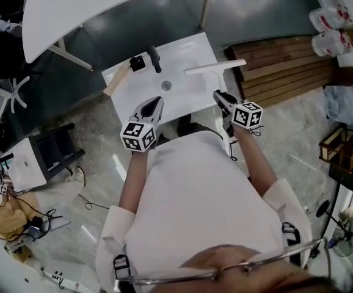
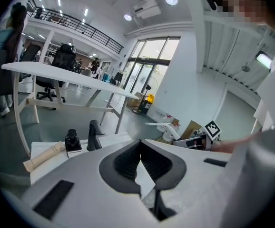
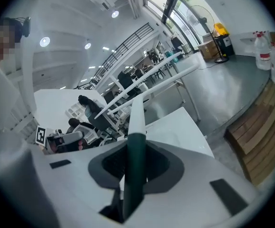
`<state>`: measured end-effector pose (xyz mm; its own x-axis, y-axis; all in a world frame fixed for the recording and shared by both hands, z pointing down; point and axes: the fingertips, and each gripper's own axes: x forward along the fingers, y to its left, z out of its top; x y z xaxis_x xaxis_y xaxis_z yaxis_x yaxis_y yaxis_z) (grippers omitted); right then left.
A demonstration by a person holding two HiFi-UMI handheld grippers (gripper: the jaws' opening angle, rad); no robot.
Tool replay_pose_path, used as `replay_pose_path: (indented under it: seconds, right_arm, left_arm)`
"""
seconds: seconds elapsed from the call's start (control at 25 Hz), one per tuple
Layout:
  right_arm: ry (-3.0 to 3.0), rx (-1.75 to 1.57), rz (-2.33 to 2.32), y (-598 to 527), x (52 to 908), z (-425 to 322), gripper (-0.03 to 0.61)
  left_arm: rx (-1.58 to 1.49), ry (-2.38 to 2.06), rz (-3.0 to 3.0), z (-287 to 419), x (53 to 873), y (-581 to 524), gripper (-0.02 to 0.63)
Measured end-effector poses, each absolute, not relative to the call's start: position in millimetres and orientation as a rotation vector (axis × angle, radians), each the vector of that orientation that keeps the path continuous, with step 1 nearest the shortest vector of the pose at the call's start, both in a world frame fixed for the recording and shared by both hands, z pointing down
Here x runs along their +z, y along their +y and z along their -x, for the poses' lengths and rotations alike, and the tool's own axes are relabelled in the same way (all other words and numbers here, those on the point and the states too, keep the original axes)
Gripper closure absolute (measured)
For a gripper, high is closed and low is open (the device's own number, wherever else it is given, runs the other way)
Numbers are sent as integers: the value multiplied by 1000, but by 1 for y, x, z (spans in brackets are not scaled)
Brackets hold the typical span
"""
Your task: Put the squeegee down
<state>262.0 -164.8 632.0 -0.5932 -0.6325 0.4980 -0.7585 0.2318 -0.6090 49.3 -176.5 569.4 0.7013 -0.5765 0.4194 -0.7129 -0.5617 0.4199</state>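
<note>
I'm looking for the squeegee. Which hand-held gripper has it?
The right hand-held gripper: its jaws clamp the squeegee by its dark handle. The left hand-held gripper is shut on nothing.

The middle of the top point(image 1: 189, 52), around the drain point(image 1: 166, 85), is free, but a faucet point(image 1: 155, 58), black box point(image 1: 137, 63) and wooden handle point(image 1: 116, 80) block its far left, and the squeegee point(image 1: 216, 67) hangs across its far right.

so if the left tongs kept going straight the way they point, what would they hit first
Probably the white sink top near its round metal drain: the left tongs tilt down at it. The black tap stands left of that line.
</note>
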Motion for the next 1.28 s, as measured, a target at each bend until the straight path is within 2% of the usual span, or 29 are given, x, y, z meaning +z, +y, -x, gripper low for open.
replay_pose_path:
  seconds: [0.6, 1.28]
  right_arm:
    - [-2261, 1280, -1150, -231, 703, -261, 508]
    - [-2090, 1273, -1071, -296, 796, -243, 509]
  left_arm:
    - [306, -1140, -2207, -49, 586, -180, 609]
    - [306, -1117, -2158, -50, 606, -200, 609]
